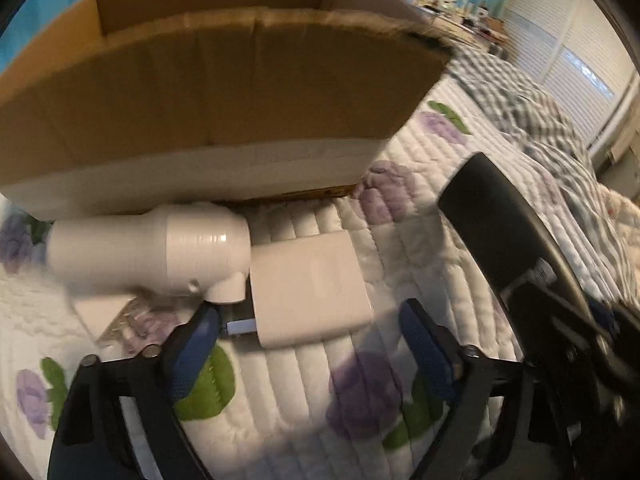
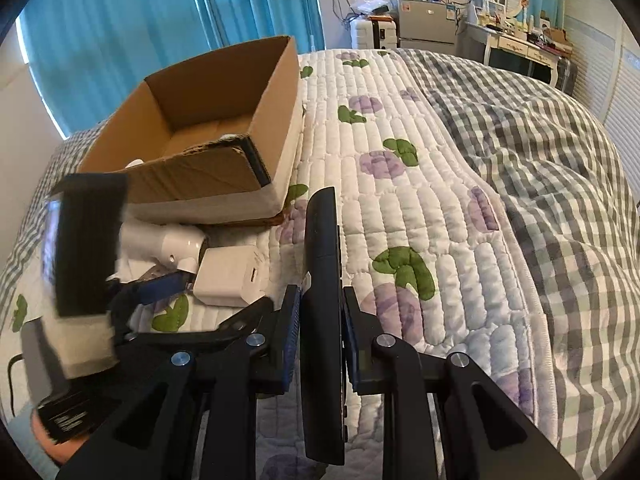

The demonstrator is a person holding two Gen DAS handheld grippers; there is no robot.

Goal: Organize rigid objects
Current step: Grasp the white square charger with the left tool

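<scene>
My right gripper (image 2: 320,300) is shut on a black remote control (image 2: 322,248), held on edge above the quilt; it also shows at the right of the left wrist view (image 1: 504,216). My left gripper (image 1: 308,320) is open and empty, just in front of a white power adapter (image 1: 310,286) lying flat on the quilt. A white hair dryer (image 1: 160,252) lies left of the adapter, against the open cardboard box (image 1: 224,88). In the right wrist view the box (image 2: 208,128), dryer (image 2: 176,246) and adapter (image 2: 230,280) sit at the left, with the left gripper (image 2: 156,286) beside them.
A floral quilted bedspread (image 2: 420,208) covers the bed, with a rumpled checked blanket (image 2: 540,152) on the right. Small clear packets (image 1: 128,316) lie under the dryer. Blue curtains, a fridge and a dressing table stand beyond the bed.
</scene>
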